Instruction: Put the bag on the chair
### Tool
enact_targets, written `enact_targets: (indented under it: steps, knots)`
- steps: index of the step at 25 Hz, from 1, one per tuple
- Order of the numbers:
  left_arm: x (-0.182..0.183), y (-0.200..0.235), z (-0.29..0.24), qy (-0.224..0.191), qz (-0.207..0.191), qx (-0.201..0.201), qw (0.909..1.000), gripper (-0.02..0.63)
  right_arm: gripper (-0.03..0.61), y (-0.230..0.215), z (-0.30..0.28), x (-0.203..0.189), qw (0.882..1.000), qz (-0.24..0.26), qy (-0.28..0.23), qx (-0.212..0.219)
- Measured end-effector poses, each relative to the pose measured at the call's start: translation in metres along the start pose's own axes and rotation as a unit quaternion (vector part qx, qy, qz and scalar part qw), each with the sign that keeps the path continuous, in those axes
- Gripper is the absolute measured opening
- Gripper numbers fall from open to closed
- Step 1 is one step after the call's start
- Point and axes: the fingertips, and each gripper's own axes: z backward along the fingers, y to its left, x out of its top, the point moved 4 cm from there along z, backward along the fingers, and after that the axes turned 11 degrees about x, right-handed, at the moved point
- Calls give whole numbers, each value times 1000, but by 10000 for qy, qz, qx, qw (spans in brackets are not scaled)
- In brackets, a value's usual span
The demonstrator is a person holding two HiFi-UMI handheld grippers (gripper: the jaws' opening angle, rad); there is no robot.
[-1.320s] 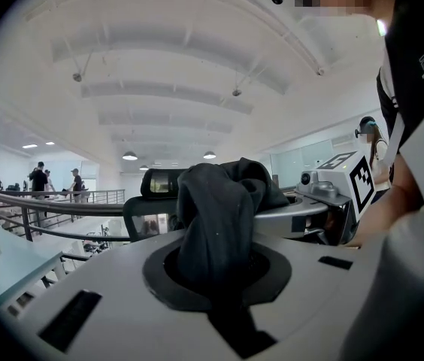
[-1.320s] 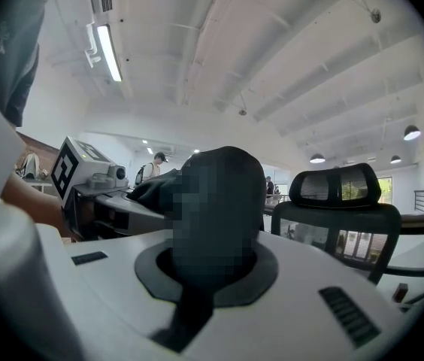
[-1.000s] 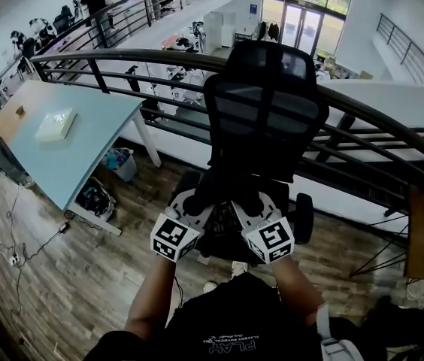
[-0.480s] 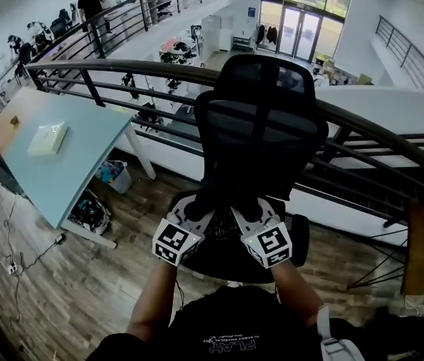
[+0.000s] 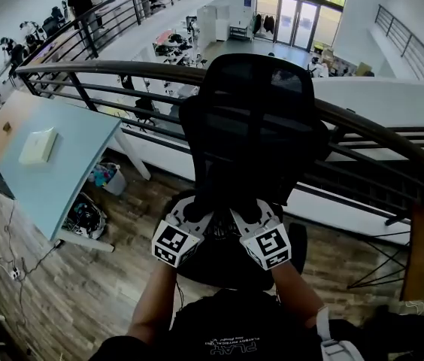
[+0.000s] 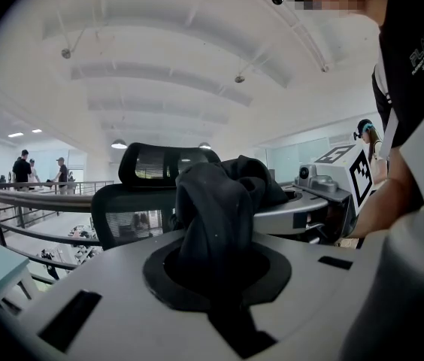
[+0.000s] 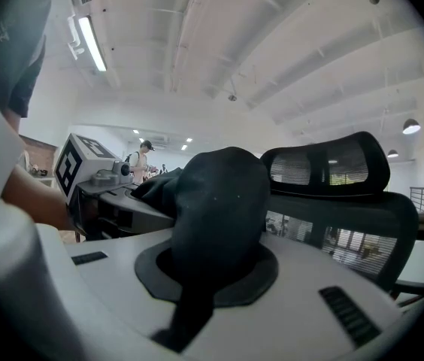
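Left gripper (image 5: 197, 211) and right gripper (image 5: 248, 211), clamping the black cloth bag (image 6: 219, 201), have neared the centre-frame black mesh chair (image 5: 253, 119); placing seems next.

left claw (image 5: 195, 213) and right claw (image 5: 249, 213) side by side, held out front near level, both clamped on black bag (image 6: 216, 216)

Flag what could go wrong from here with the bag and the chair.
1. The left gripper and right gripper each pinch only a bunched fold of the black bag; it may slip free early.
2. The chair stands close to the railing above a lower floor; a bag released too far forward could go over both.
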Motion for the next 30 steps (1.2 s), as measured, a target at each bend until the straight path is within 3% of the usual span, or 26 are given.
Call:
enact_targets:
  steps: [16,23,30]
  knots:
    - [-33,10,-88,374,128,-289,9988,58,41,-74,-13,-41,9989,-429,199,36]
    - [-70,30,-108,665,257,-487,9963,58,41,-84,-40,-74,9962,-740,439,-114]
    - [-97,18,-120,876,307,-578,9940,58,41,-88,-33,-106,9940,-914,532,-264]
